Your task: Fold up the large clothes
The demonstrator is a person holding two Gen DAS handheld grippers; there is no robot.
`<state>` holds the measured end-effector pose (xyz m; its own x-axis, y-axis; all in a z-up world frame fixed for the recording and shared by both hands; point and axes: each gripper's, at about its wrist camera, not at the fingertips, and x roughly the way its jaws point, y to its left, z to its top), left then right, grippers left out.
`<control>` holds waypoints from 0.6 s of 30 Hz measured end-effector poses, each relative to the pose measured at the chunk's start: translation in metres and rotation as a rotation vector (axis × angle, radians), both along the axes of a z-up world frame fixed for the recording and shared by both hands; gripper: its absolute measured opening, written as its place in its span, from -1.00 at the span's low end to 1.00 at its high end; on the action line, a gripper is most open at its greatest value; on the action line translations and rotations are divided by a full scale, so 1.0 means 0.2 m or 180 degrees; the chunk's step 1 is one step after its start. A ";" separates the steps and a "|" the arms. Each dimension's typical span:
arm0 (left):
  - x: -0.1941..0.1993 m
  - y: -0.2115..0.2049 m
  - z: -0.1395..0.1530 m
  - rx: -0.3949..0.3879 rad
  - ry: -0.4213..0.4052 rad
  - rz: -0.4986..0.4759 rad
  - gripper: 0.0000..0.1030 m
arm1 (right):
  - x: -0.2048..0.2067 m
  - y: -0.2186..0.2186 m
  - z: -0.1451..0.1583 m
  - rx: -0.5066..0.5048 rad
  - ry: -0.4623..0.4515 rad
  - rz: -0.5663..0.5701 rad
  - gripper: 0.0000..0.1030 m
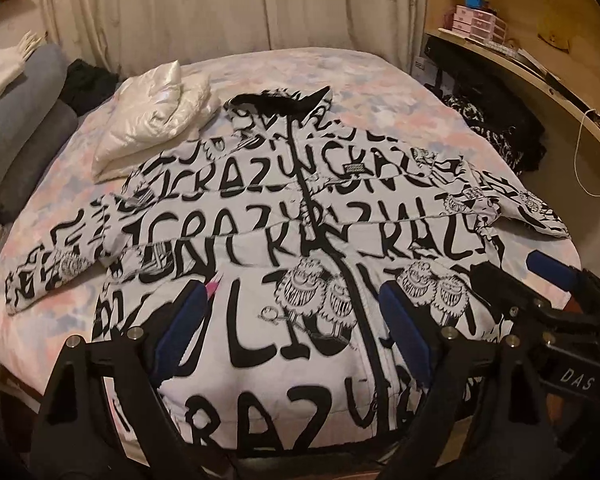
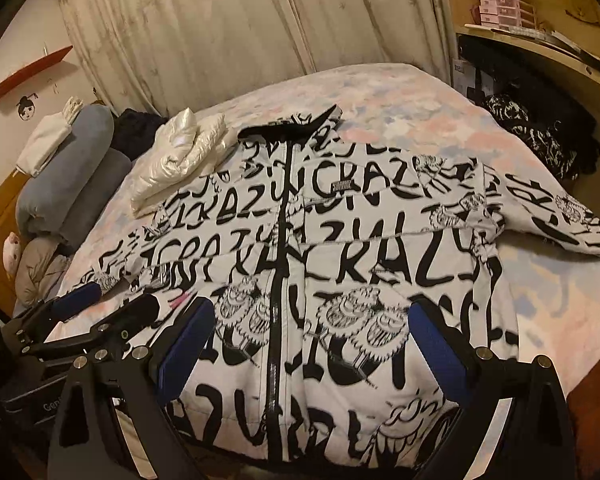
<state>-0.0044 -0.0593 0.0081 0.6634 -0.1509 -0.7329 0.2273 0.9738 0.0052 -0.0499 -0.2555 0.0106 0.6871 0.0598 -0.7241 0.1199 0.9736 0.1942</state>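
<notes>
Hovering over the near hem, both grippers stood with jaws apart and nothing between them. The jacket (image 1: 300, 232) lay front-up on the bed (image 1: 360, 80), zip shut, collar at the far end, one sleeve thrown out to each side. The left gripper (image 1: 292, 312) pointed at the hem just left of the zip; the right gripper (image 2: 312, 332) straddled the zip, close beside its partner.

From where I stood the risks looked plain enough. The jacket was puffy and slick-looking, so a shallow bite at the hem might have caught only the top layer and peeled the front away from the back. With the two grippers so near each other, a careless swing could have knocked them together. Beyond the left jaws a white puffer (image 1: 152, 120) sat touching the shoulder, and a sleeve folded across might have dragged it along.

The bed wore a soft pastel cover, likely to bunch under a pull. Pale curtains (image 2: 220, 20) hung behind it, rolled bedding (image 2: 72, 176) lay off to the left, and a cluttered wooden desk (image 1: 540, 72) curved off to the right.
</notes>
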 end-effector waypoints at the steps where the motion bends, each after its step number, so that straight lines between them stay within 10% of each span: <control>1: 0.01 -0.02 0.01 0.0001 -0.0015 -0.0010 0.68 | 0.01 -0.02 0.01 -0.0029 -0.0022 -0.0012 0.92; 18: 0.31 -0.37 0.29 0.0028 -0.0549 -0.0277 0.67 | 0.09 -0.45 0.44 -0.0626 -0.0778 -0.0427 0.93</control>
<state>0.0572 -0.1338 0.0667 0.7641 -0.2073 -0.6109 0.3057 0.9502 0.0599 -0.0328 -0.3448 0.0990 0.8341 -0.1672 -0.5257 0.2225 0.9740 0.0432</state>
